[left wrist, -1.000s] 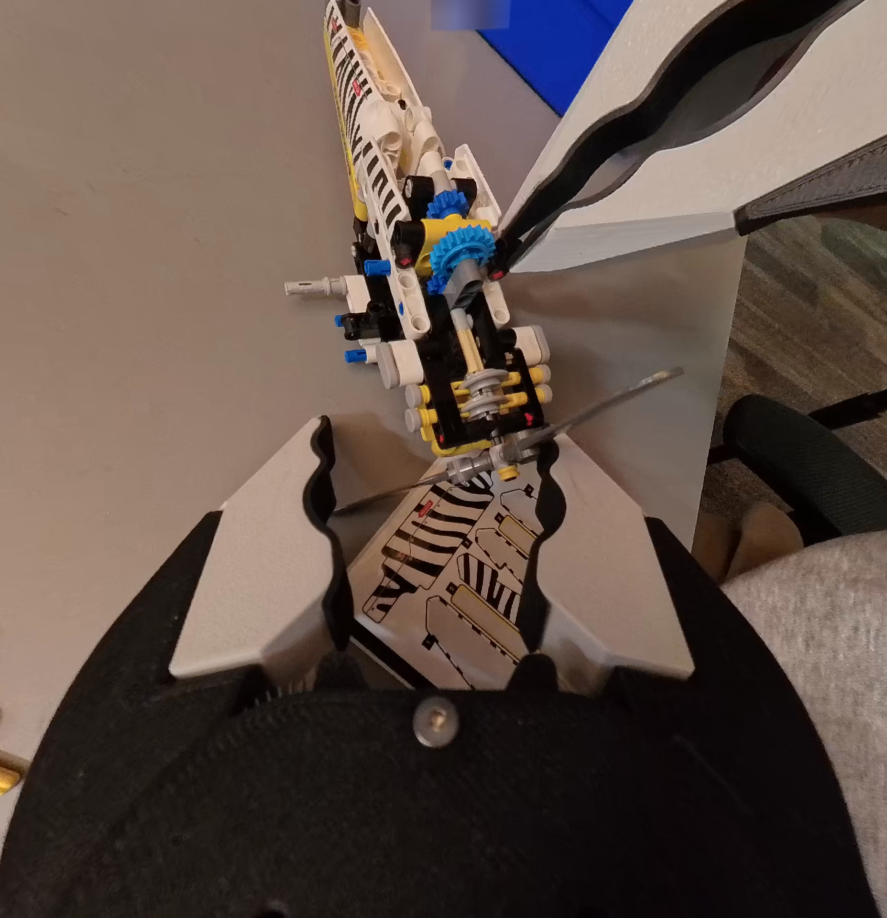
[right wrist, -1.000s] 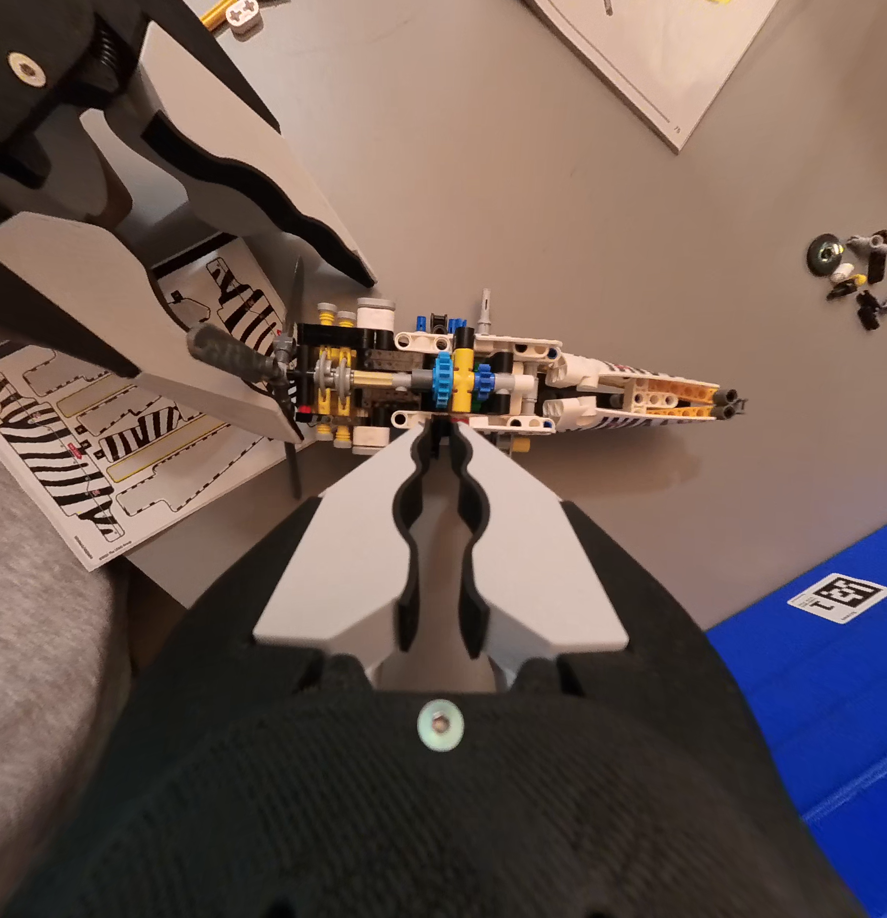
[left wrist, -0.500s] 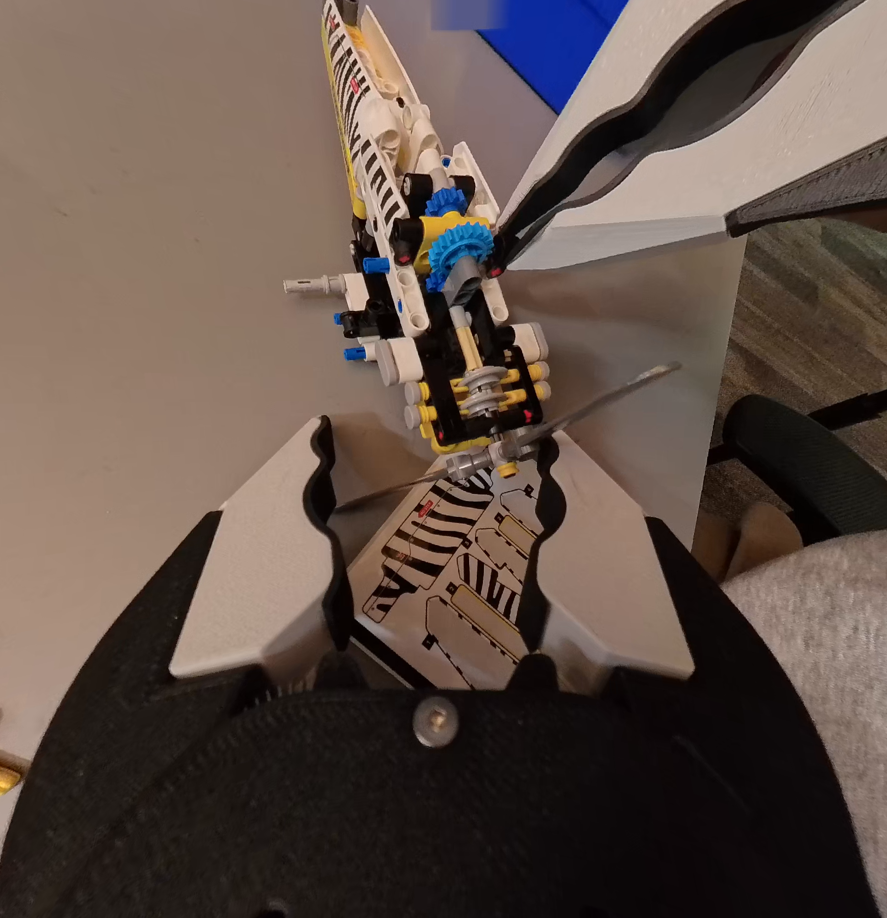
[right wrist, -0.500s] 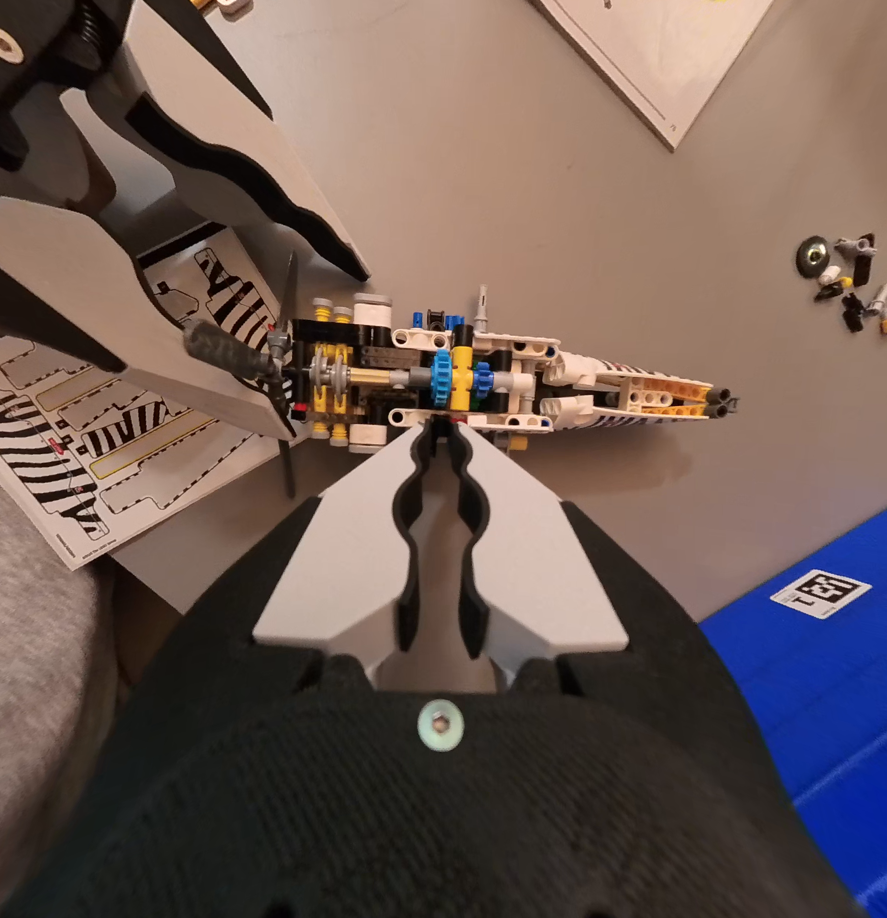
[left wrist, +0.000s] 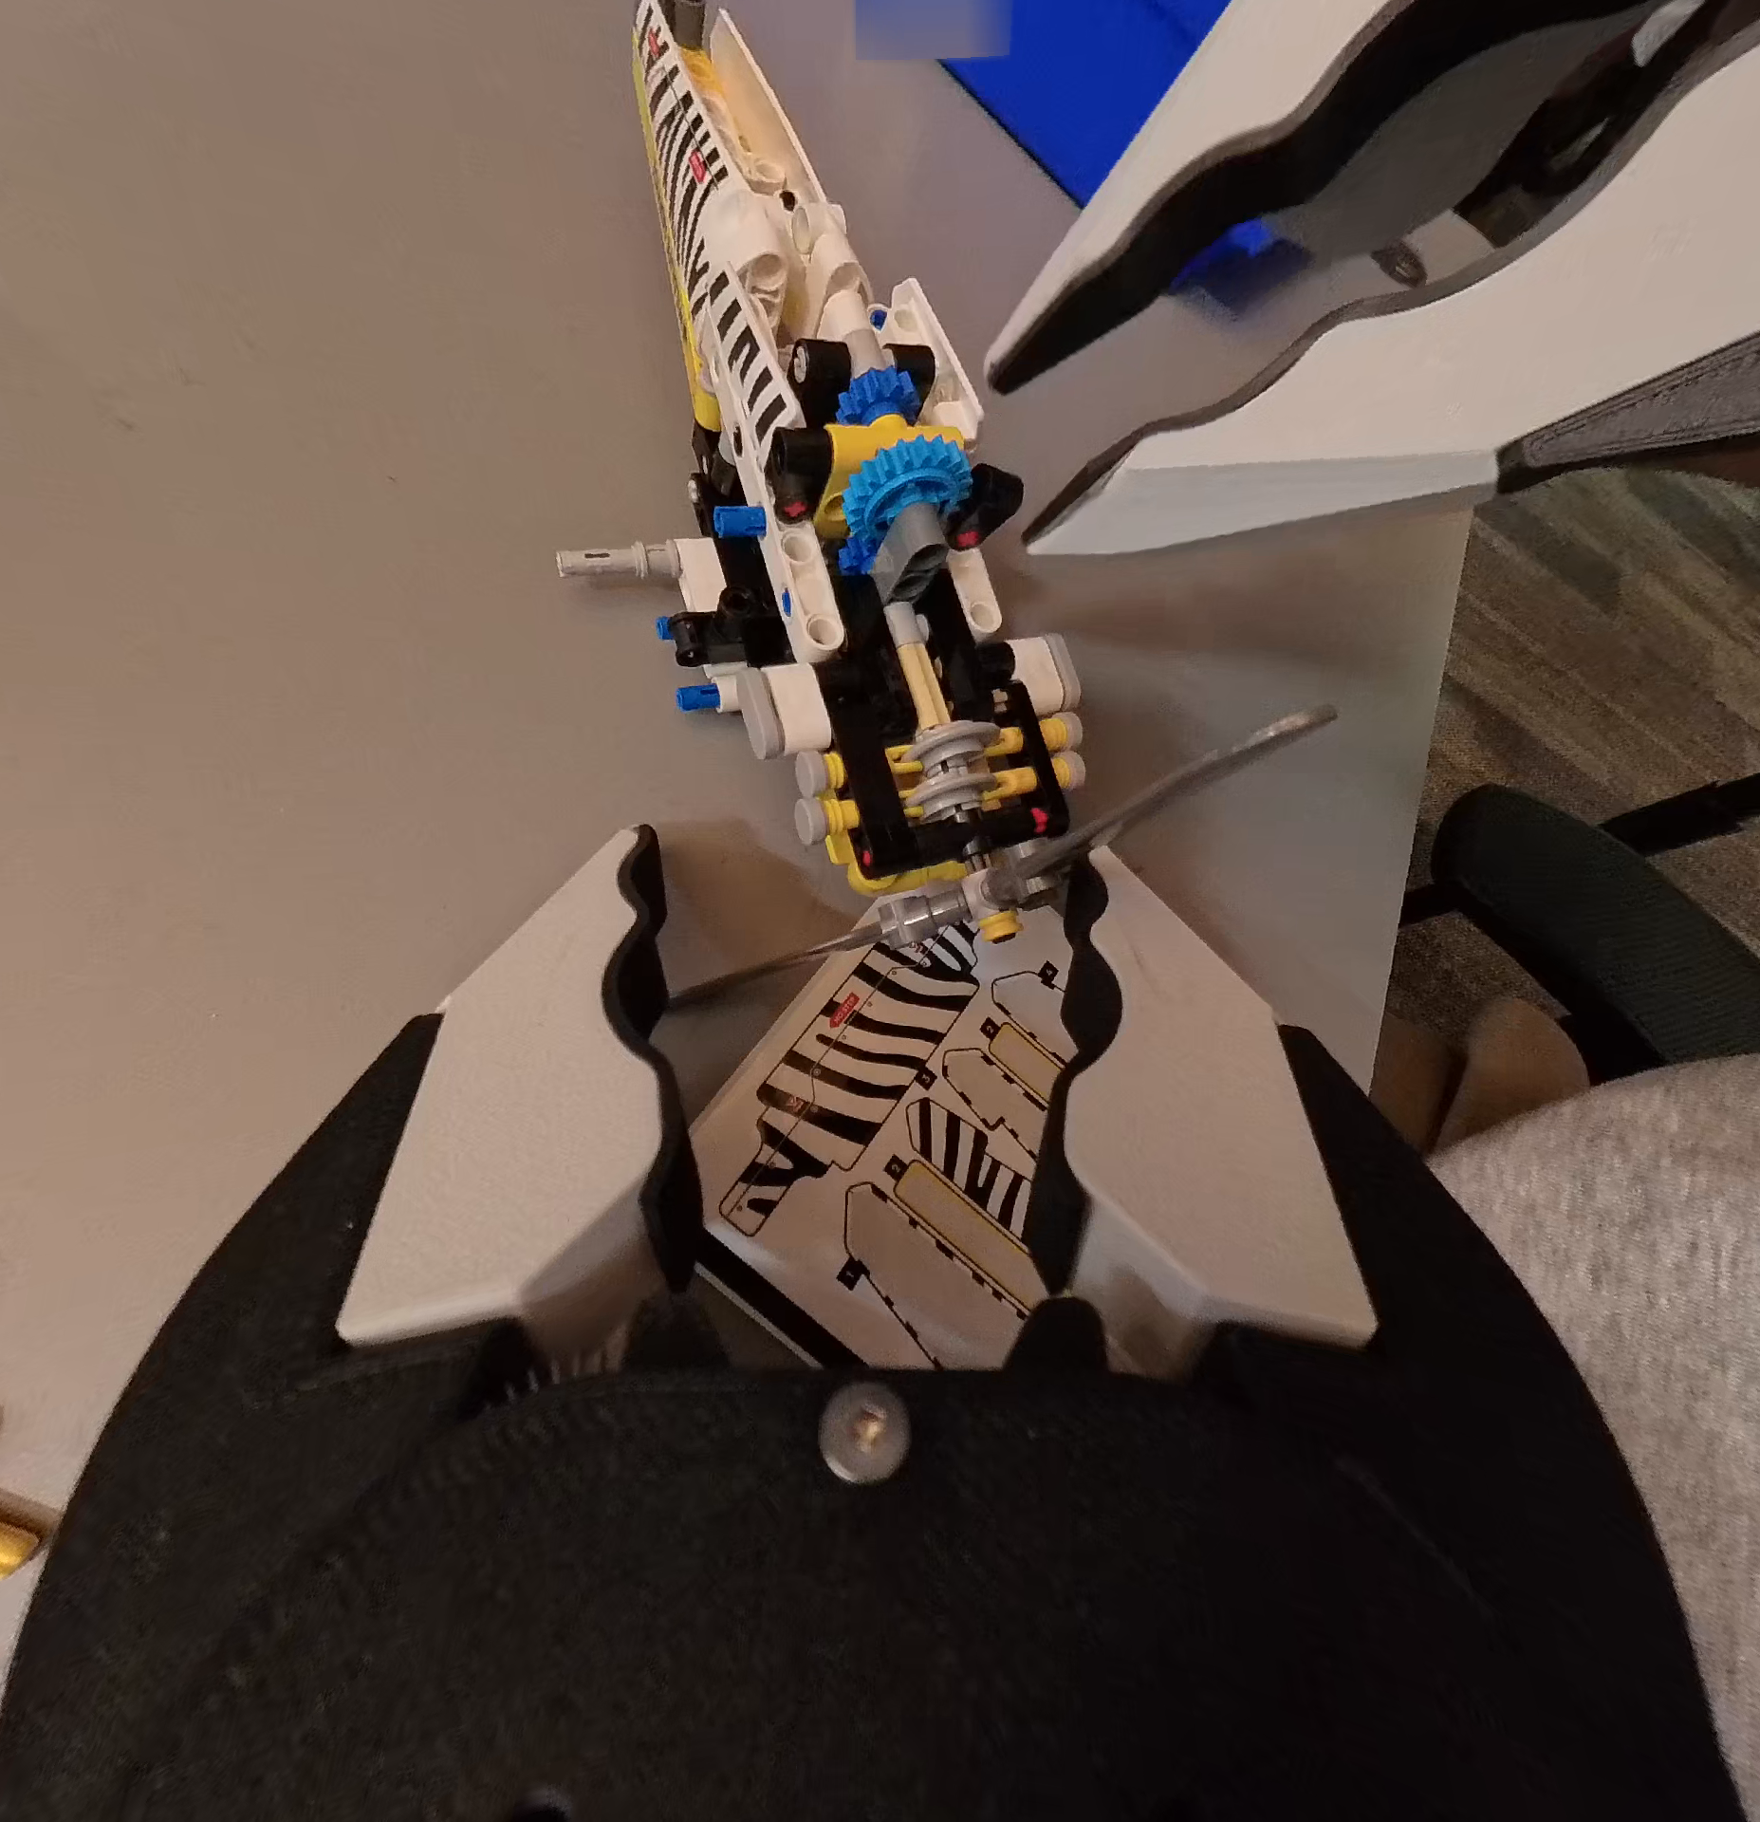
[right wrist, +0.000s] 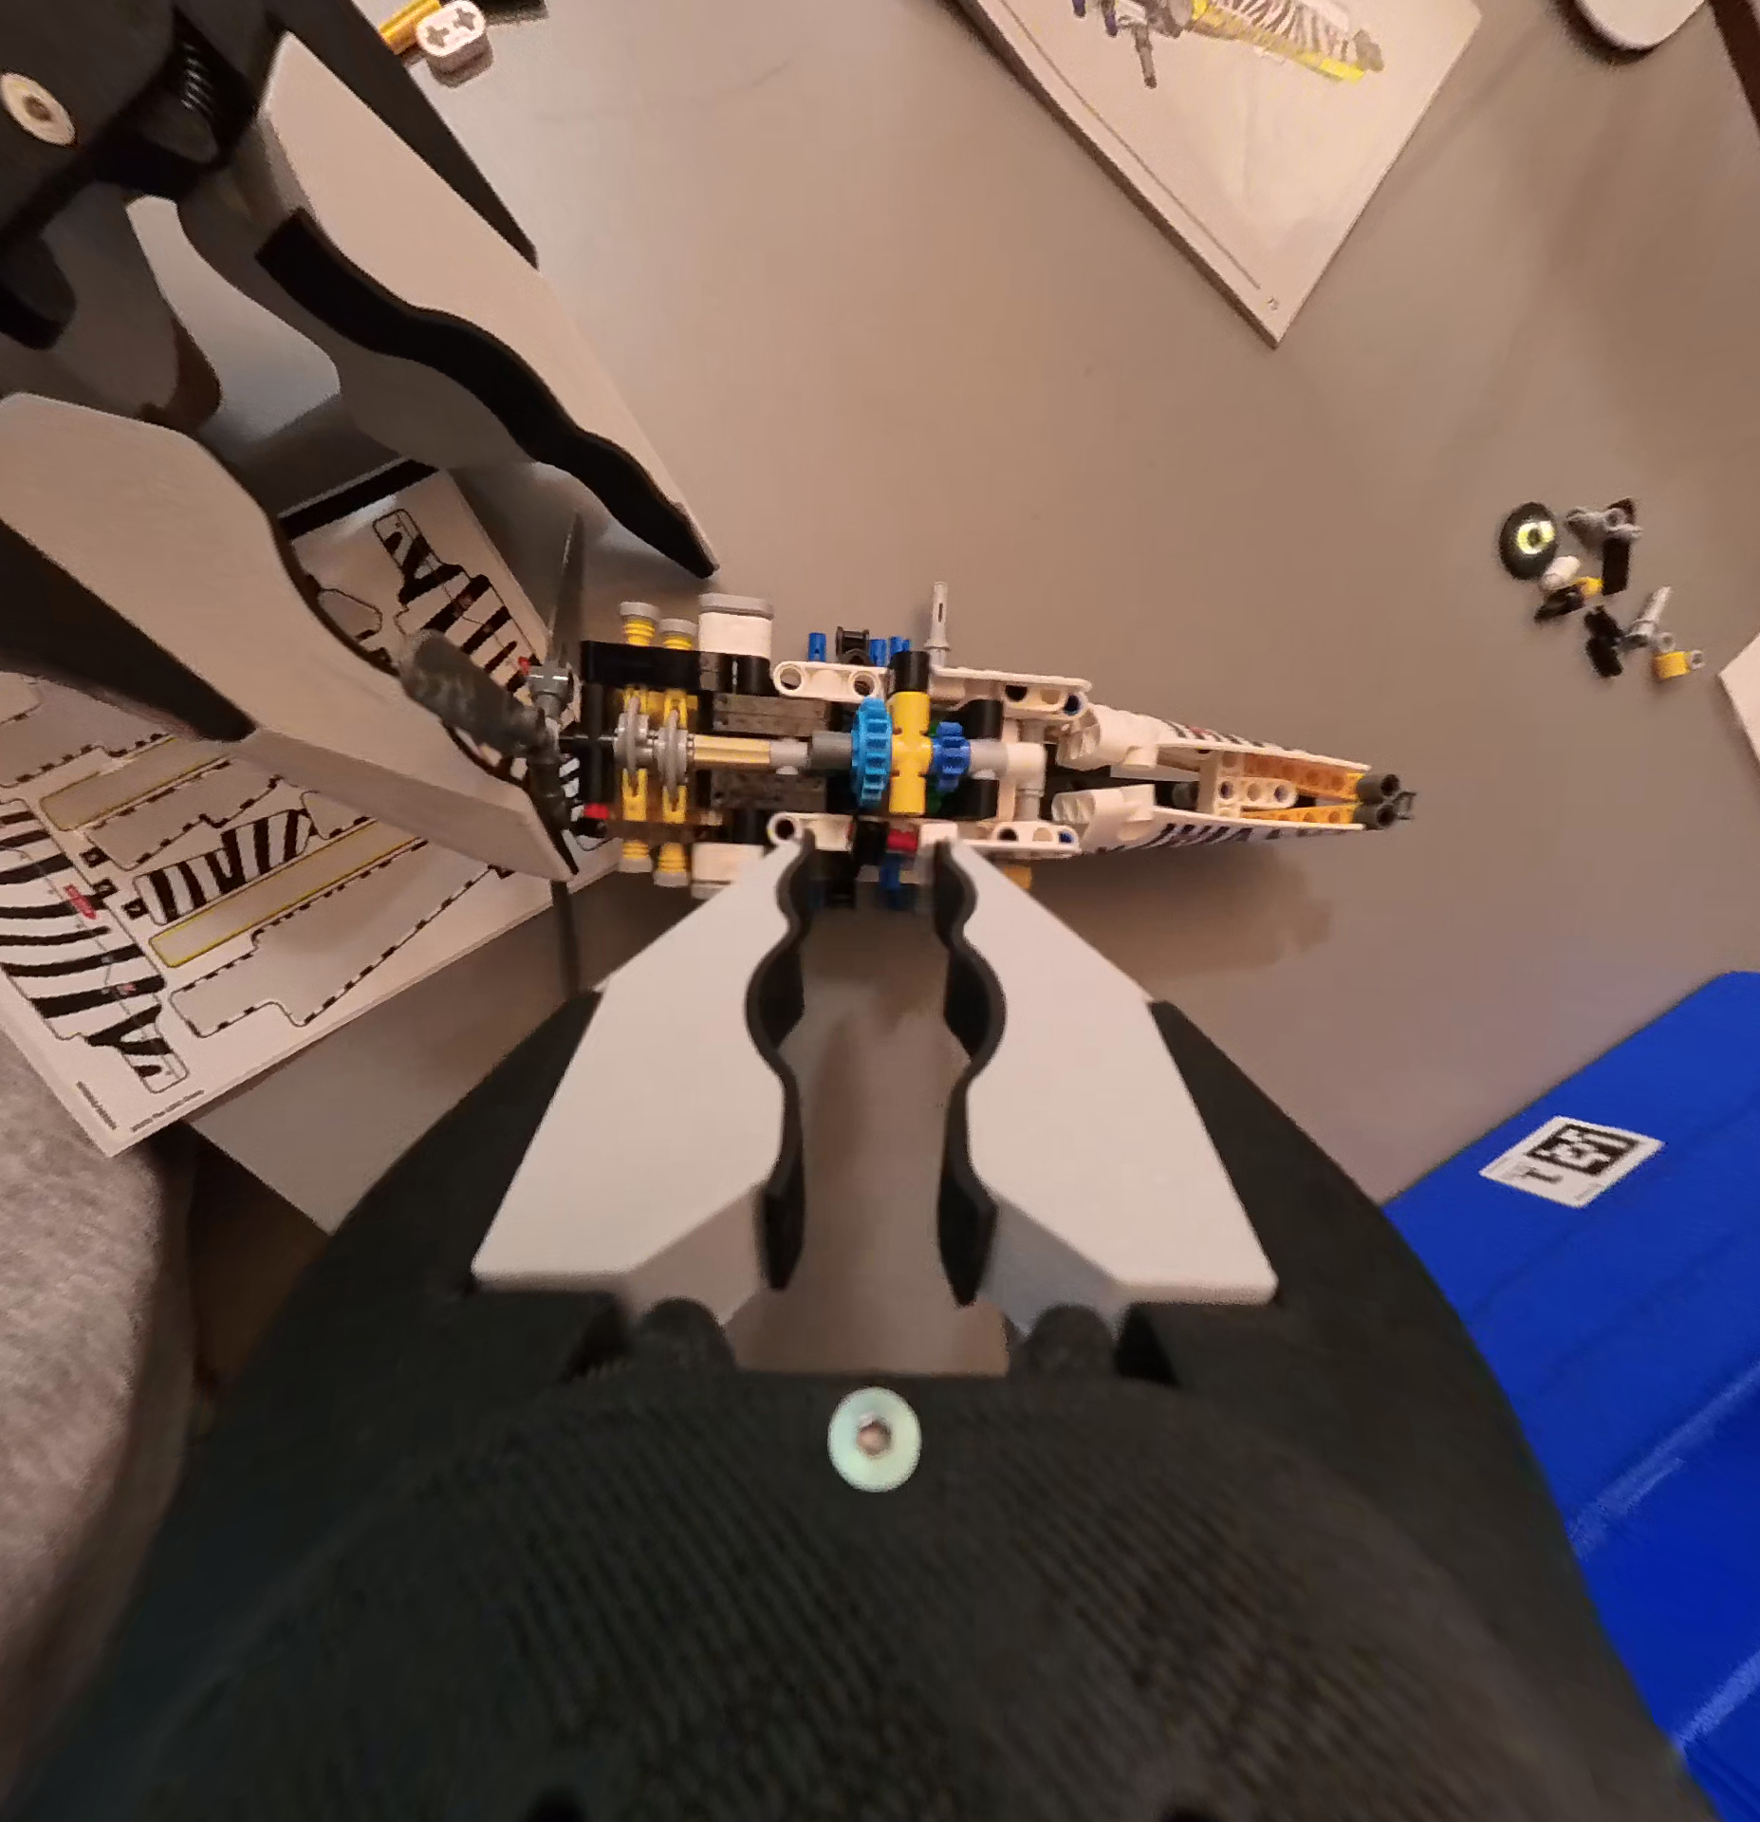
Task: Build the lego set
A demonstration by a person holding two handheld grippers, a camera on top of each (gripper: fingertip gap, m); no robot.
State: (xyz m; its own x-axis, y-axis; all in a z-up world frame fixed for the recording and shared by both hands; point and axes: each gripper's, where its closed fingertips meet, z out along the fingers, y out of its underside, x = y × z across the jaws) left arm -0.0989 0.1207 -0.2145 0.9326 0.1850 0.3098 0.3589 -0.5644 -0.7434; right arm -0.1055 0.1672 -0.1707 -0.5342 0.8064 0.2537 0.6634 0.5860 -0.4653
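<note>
The long white, black and yellow zebra-striped lego model (left wrist: 856,611) lies on the grey table, with blue gears at its middle and a grey propeller (left wrist: 1014,877) at its near end. My left gripper (left wrist: 861,863) is open, its tips on either side of the propeller without closing on it. In the right wrist view the model (right wrist: 954,749) lies crosswise. My right gripper (right wrist: 871,853) is open, its tips straddling the black and blue pins on the model's side. It also shows in the left wrist view (left wrist: 1012,455).
A zebra sticker sheet (right wrist: 166,887) lies under the left gripper at the table's edge. An instruction booklet (right wrist: 1250,128) lies at the far side. Several loose small parts (right wrist: 1595,592) sit to the right. A blue bin (right wrist: 1595,1380) stands at the lower right. A chair (left wrist: 1595,937) is beyond the edge.
My right gripper has opened and let go of the model's side. The left gripper and the model have barely moved.
</note>
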